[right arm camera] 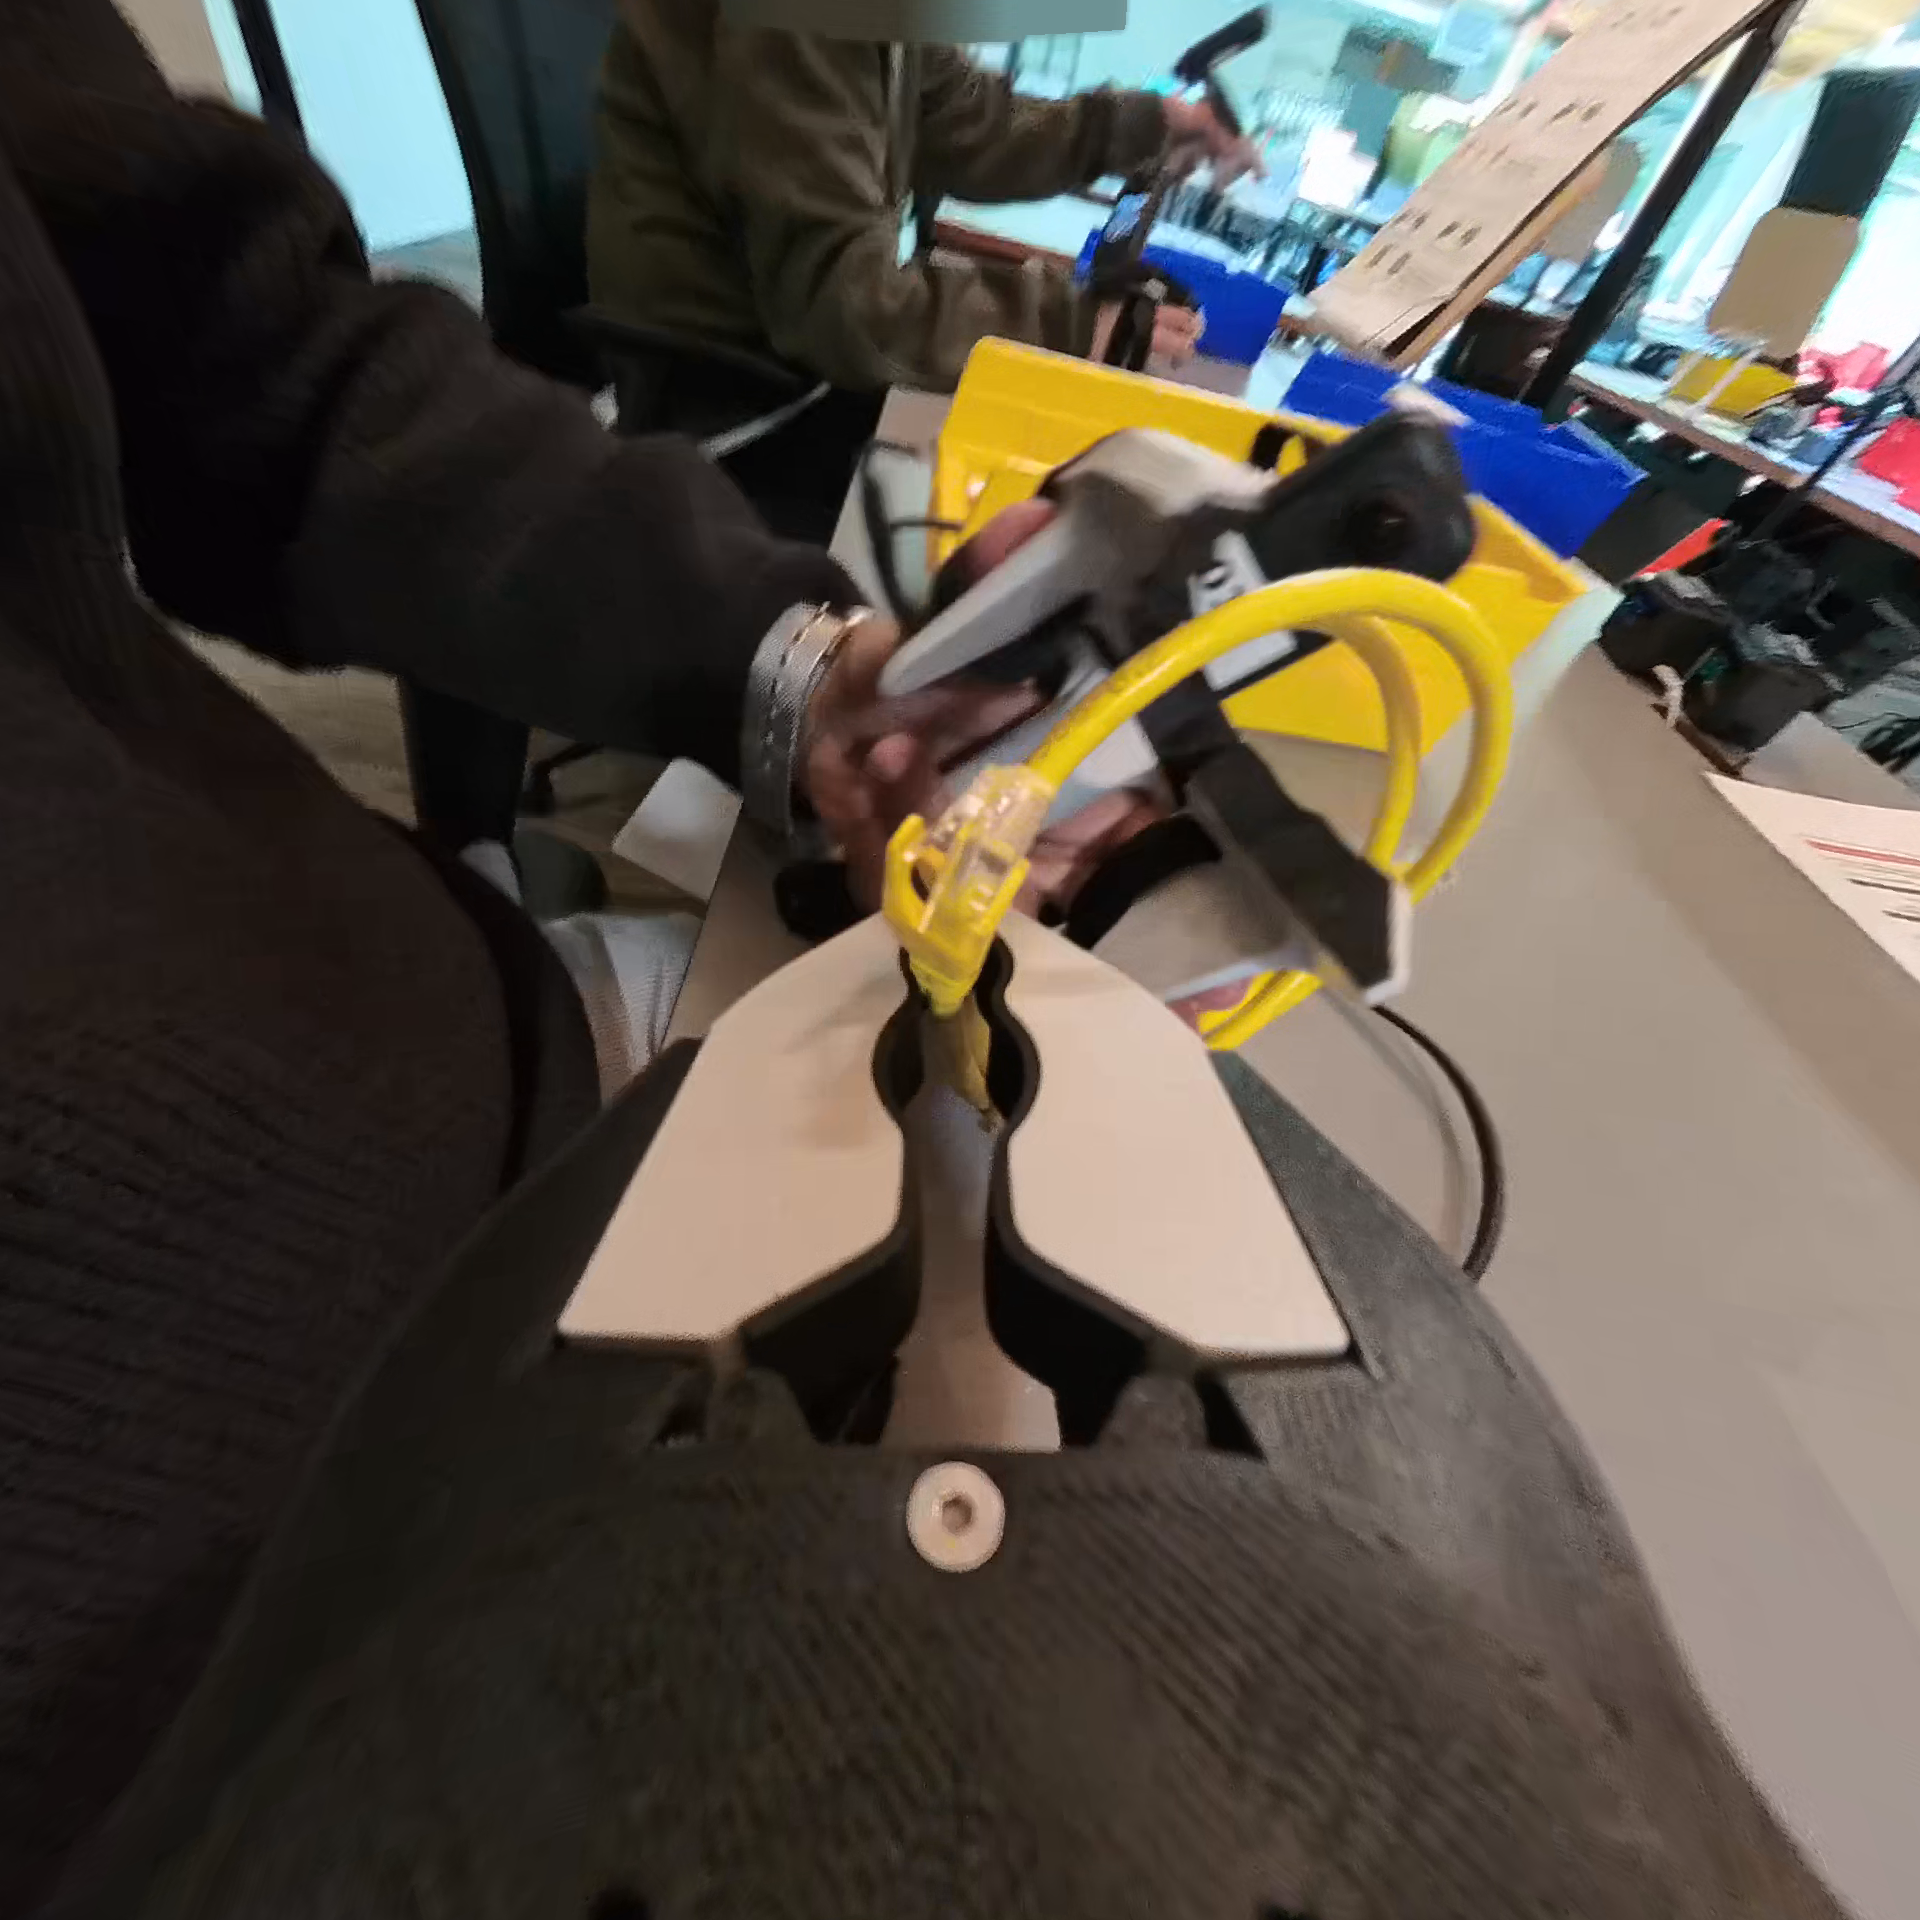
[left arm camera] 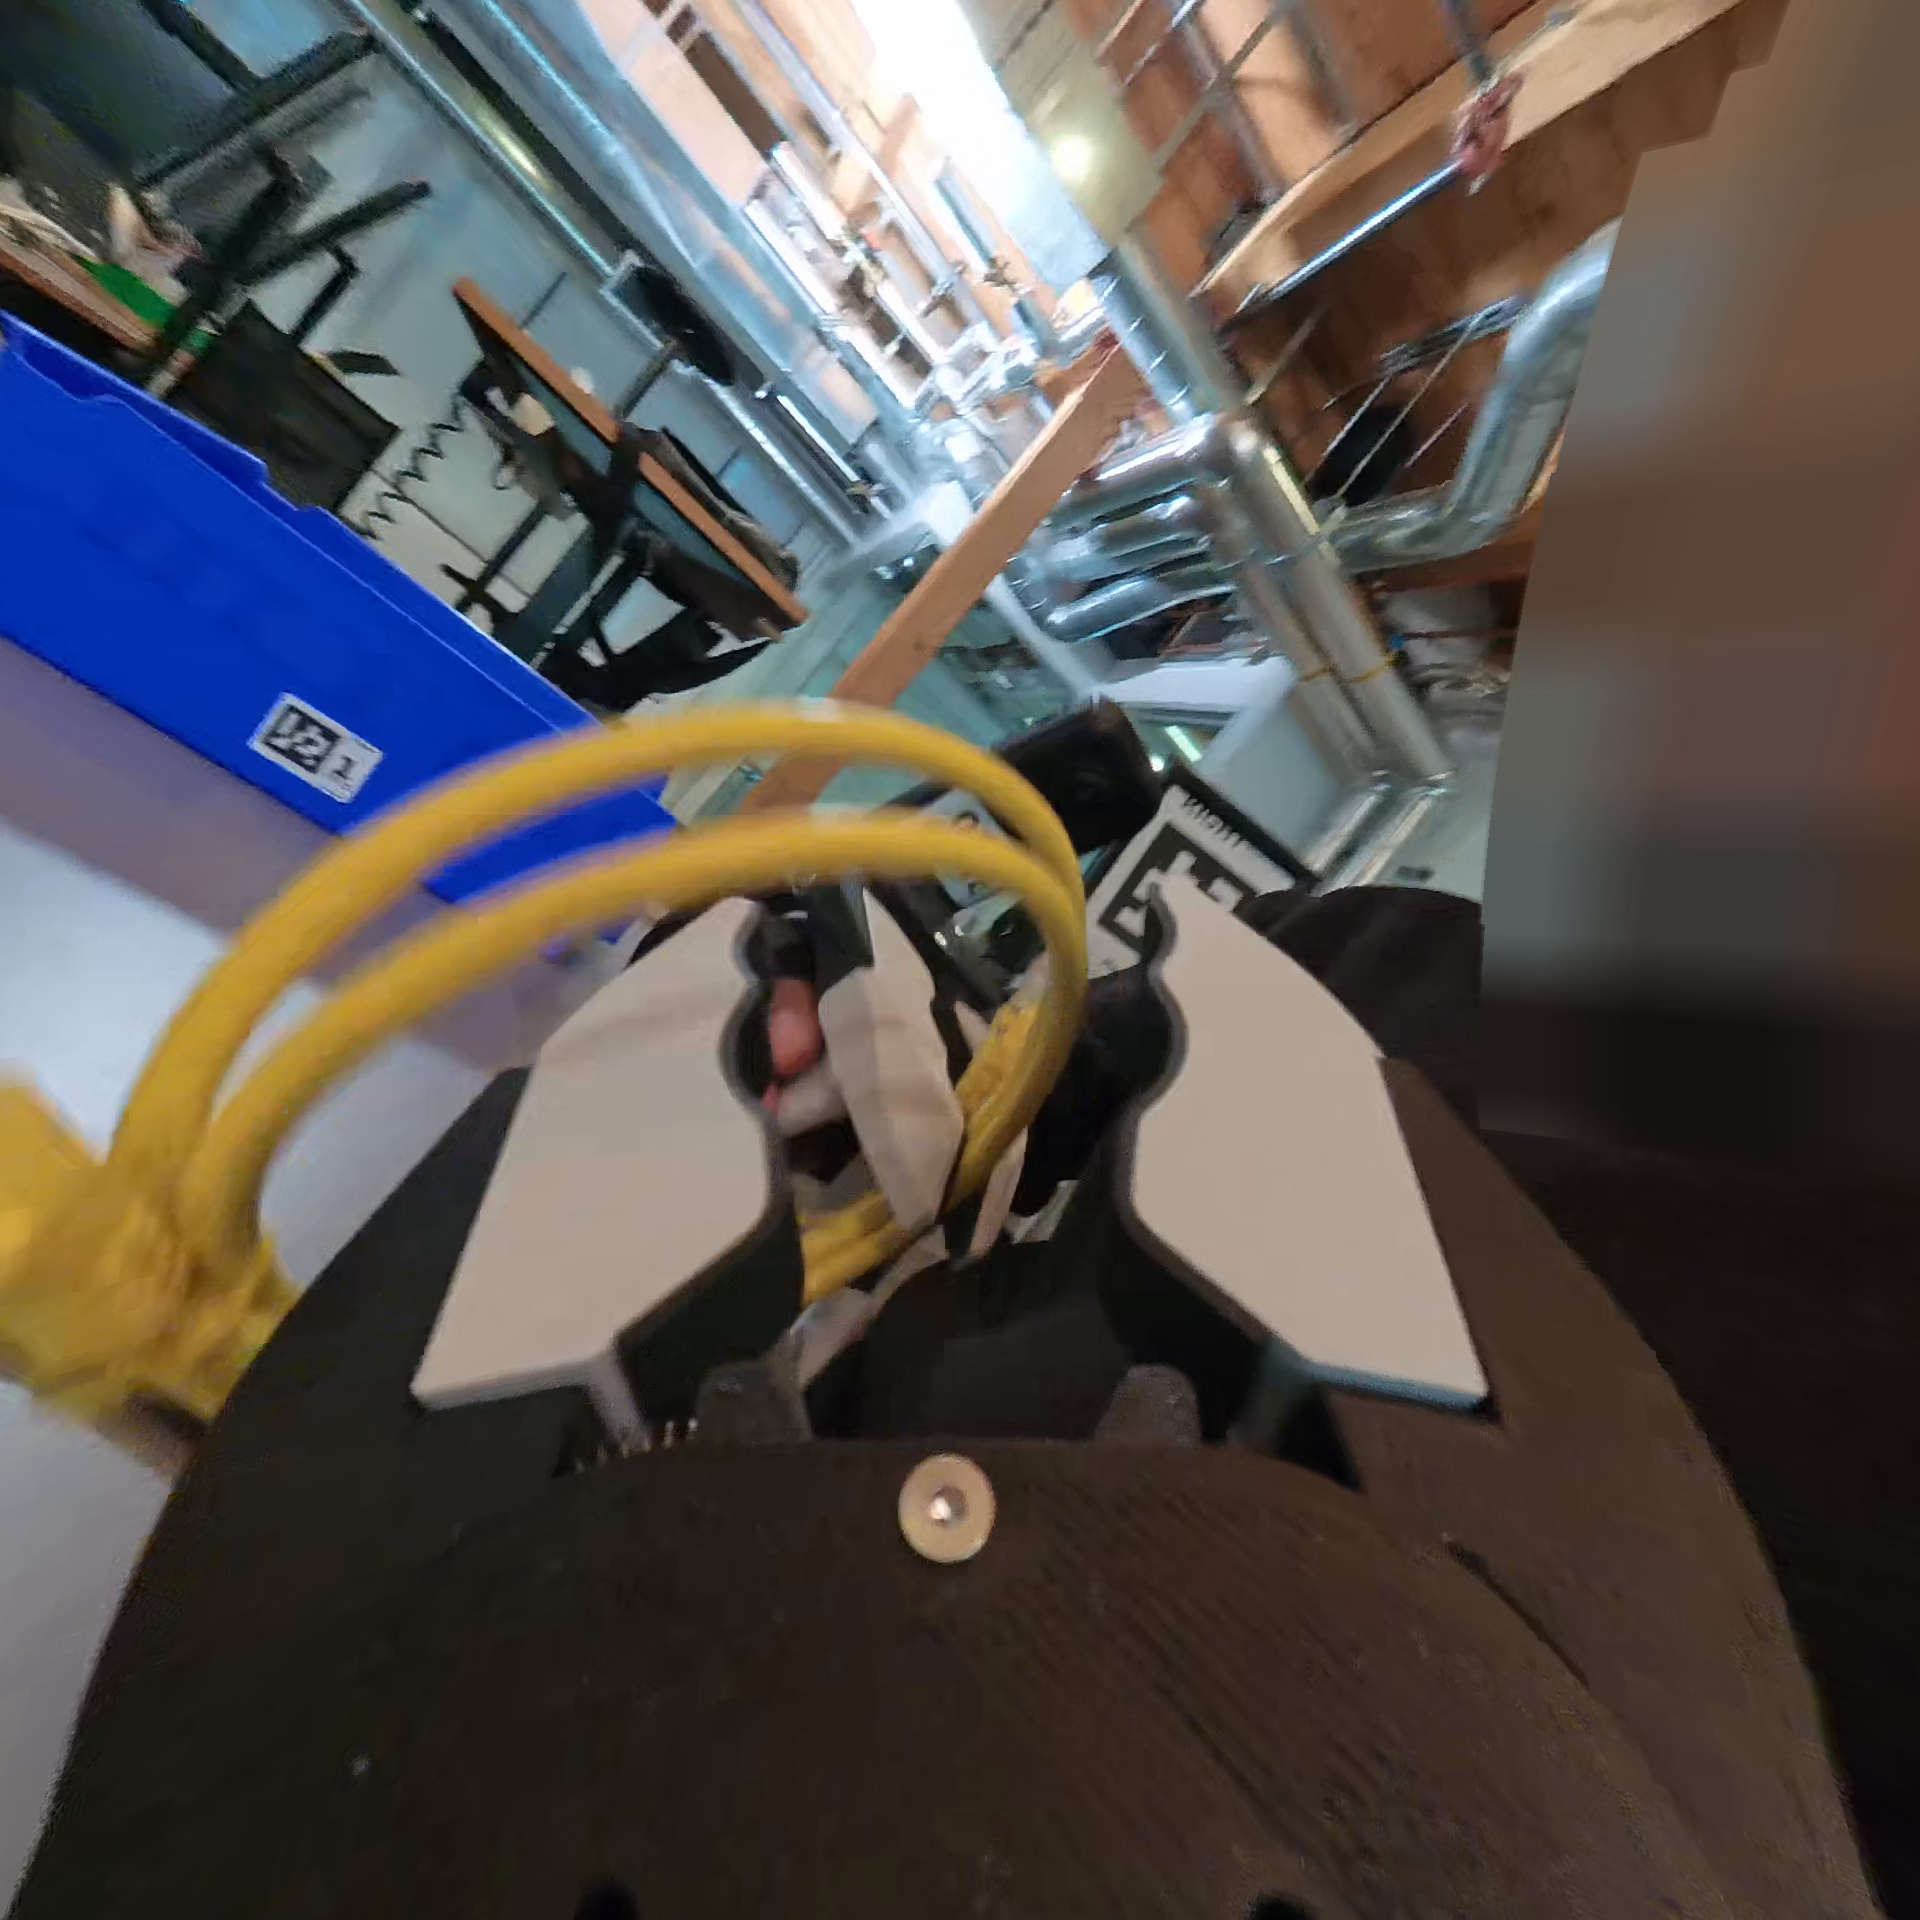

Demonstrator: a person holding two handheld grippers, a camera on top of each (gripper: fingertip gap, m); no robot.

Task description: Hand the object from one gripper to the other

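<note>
A yellow network cable [left arm camera: 582, 821] tied in a loop arches in front of my left gripper [left arm camera: 951, 935]. The left gripper's jaws stand wide apart on either side of the cable, not pressing it. Between them, the grey fingers [left arm camera: 894, 1070] of the right gripper pinch the cable. In the right wrist view, my right gripper [right arm camera: 956, 971] is shut on the cable [right arm camera: 1475, 707] just below its clear plug [right arm camera: 971, 842]. The loop curves around a black-edged finger [right arm camera: 1288, 862] of the left gripper, which a hand [right arm camera: 862, 727] holds above the table.
A blue bin [left arm camera: 208, 582] stands at the left on the white table [right arm camera: 1662, 1091]. A yellow bin [right arm camera: 1091, 416] sits behind the grippers. A black cord [right arm camera: 1481, 1164] lies on the table. Another person in an olive jacket [right arm camera: 779, 208] works at the back. The left gripper's tips are roughly 6 cm from the right gripper's.
</note>
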